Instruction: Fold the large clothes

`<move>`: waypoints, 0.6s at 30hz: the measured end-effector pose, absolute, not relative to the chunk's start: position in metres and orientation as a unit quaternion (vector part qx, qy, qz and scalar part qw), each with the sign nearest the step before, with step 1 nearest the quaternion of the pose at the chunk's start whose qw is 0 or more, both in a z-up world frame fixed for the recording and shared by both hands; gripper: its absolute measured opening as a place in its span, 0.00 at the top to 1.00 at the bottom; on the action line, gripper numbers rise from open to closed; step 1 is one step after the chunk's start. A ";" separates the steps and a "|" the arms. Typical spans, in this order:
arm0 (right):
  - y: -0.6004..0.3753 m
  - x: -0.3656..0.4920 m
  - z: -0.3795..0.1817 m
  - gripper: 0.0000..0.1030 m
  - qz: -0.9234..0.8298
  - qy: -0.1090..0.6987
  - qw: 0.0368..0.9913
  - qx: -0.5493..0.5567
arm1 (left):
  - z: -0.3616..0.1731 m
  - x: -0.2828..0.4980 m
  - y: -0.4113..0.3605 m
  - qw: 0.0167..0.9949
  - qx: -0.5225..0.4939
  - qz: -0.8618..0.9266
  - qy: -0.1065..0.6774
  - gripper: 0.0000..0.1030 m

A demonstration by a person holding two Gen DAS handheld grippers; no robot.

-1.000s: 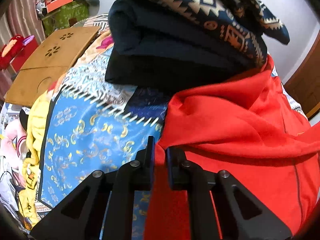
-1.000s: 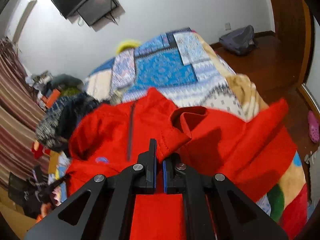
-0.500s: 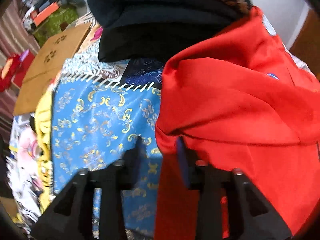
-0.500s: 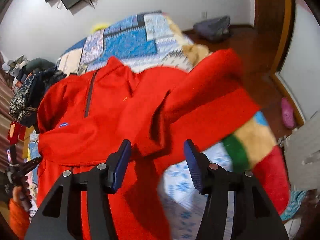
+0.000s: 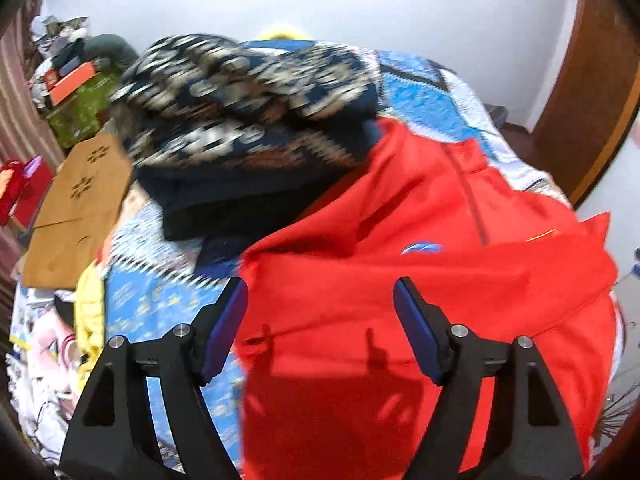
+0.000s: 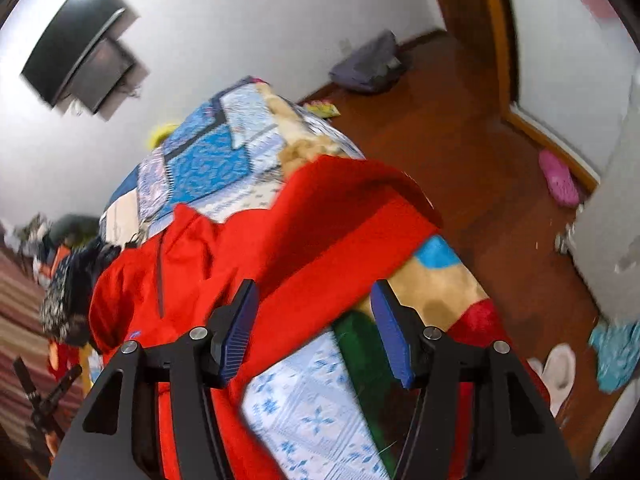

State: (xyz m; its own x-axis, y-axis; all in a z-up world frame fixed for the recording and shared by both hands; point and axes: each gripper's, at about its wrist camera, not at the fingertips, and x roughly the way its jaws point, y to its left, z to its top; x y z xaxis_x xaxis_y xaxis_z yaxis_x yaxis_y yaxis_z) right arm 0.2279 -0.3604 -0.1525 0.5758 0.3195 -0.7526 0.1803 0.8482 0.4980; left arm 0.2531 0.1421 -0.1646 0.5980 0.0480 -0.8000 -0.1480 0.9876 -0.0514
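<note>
Between folds: both claws let go of the red jacket

We have the jacket (image 5: pixel 420 280) spread on the bed (image 6: pixel 208 160), collar toward 12 o'clock, a pile of dark clothes (image 5: pixel 256 128) touching it at 10 o'clock. Our left claw (image 5: pixel 320 324) is opening above the red cloth, gripping nothing; our right claw (image 6: pixel 312 328) is opening too, over a sleeve (image 6: pixel 340 232) that drapes toward the bed's edge at 2 o'clock. We judge one fold laid; next we need a fresh grasp on that loose sleeve or the hem.
</note>
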 end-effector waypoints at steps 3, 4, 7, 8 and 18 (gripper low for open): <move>-0.370 0.238 -0.177 0.47 0.036 0.477 0.825 0.301 | -0.168 0.272 0.118 0.889 -0.059 0.034 0.453 0.27; -0.373 0.243 -0.190 0.47 0.036 0.486 0.814 0.317 | -0.172 0.277 0.112 0.887 -0.059 0.027 0.457 0.27; -0.380 0.253 -0.214 0.47 0.037 0.498 0.787 0.363 | -0.189 0.290 0.102 0.878 -0.064 0.011 0.475 0.27; -0.381 0.256 -0.218 0.47 0.035 0.498 0.782 0.372 | -0.195 0.295 0.097 0.873 -0.067 0.003 0.483 0.28; -0.398 0.291 -0.242 0.52 0.000 0.482 0.772 0.414 | -0.232 0.311 0.064 0.850 -0.062 -0.024 0.522 0.28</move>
State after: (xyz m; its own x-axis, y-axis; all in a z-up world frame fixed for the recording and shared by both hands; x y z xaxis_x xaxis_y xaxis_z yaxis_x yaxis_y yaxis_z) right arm 0.2909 -0.3981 -0.2417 0.5355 0.3991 -0.7443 0.3992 0.6570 0.6395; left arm 0.3108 0.0645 -0.2325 0.4535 -0.1061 -0.8849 -0.0237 0.9911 -0.1310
